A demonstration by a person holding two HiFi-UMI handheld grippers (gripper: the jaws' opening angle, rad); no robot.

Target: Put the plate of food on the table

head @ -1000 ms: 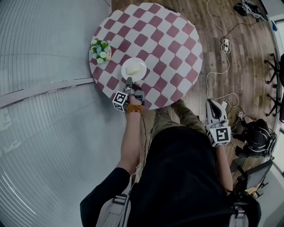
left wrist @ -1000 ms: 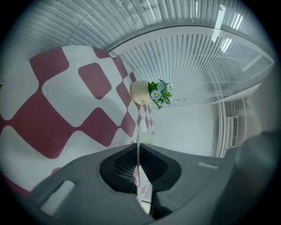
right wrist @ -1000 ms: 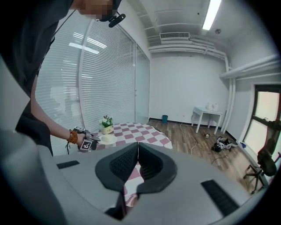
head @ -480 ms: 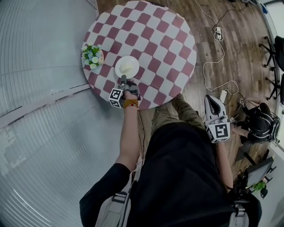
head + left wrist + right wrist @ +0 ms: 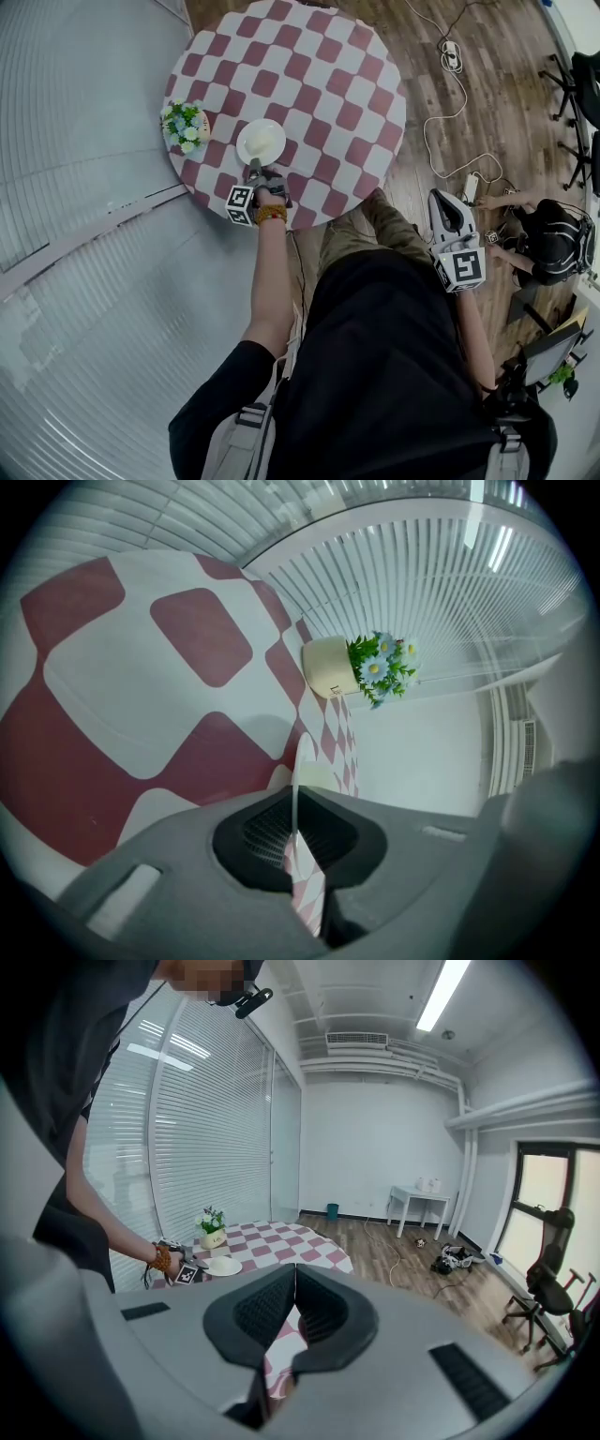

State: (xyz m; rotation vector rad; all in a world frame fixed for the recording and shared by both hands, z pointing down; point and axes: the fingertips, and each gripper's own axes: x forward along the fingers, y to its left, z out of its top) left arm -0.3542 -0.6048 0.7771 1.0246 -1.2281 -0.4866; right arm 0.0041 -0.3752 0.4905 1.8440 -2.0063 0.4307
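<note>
Head view: my left gripper (image 5: 253, 172) held the plate (image 5: 261, 142) by its near rim. The plate sat on or just above the table (image 5: 319, 84) near its left edge, beside the flowerpot (image 5: 185, 125), with pale food on it.

Left gripper view: the jaws were pinched tight on the thin rim, probably to keep the plate level.

Right gripper view: my right gripper (image 5: 292, 1279) hung aside, closed and empty.

Table (image 5: 319, 84): round, red-and-white checked cloth.
On top: white plate of food (image 5: 261, 142) near the edge; flower pot (image 5: 185, 126) close by.
</note>
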